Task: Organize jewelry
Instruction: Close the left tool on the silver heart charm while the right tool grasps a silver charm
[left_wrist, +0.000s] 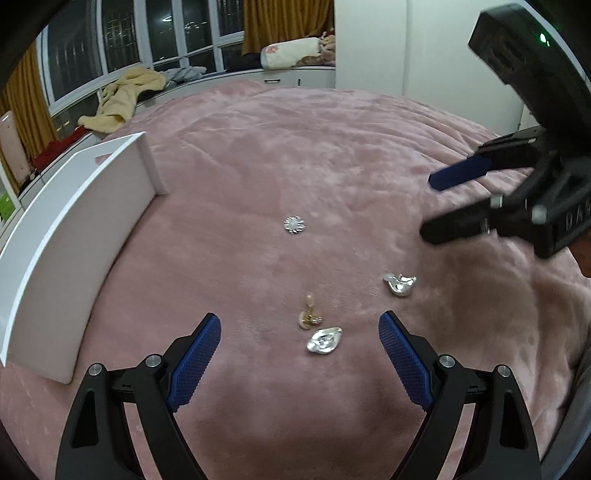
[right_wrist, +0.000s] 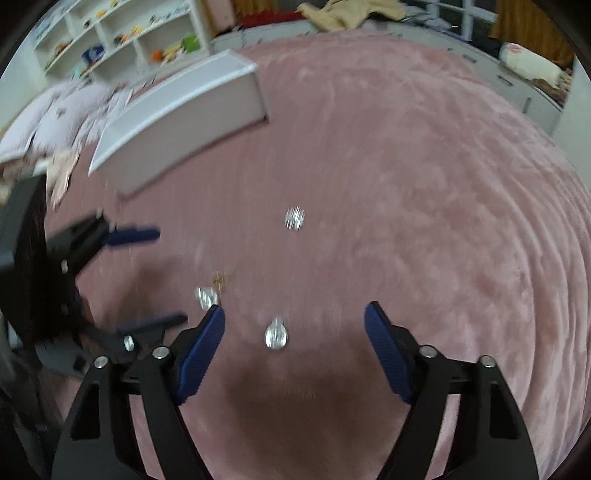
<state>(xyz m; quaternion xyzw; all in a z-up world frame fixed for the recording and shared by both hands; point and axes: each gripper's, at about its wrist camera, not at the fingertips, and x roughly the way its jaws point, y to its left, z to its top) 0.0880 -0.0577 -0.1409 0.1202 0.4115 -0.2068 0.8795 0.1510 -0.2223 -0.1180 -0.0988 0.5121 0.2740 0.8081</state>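
Note:
Several jewelry pieces lie on a pink blanket (left_wrist: 295, 155). A silver flower brooch (left_wrist: 294, 224) lies farthest, a gold earring with pearl (left_wrist: 308, 317) and a silver shell-like piece (left_wrist: 324, 340) lie between my left gripper's (left_wrist: 299, 332) open fingers, and another silver piece (left_wrist: 399, 283) lies to the right. A white box (left_wrist: 74, 236) stands at the left. My right gripper (right_wrist: 294, 323) is open and empty over a silver piece (right_wrist: 276, 335); the brooch (right_wrist: 294, 218) and box (right_wrist: 192, 122) show blurred there. The right gripper also shows in the left wrist view (left_wrist: 428, 206).
The blanket (right_wrist: 406, 184) covers a wide bed. A window sill with a yellow cloth (left_wrist: 122, 99) runs behind it. White shelves (right_wrist: 122, 33) with small items stand beyond the box. Pillows (right_wrist: 62, 110) lie at the left.

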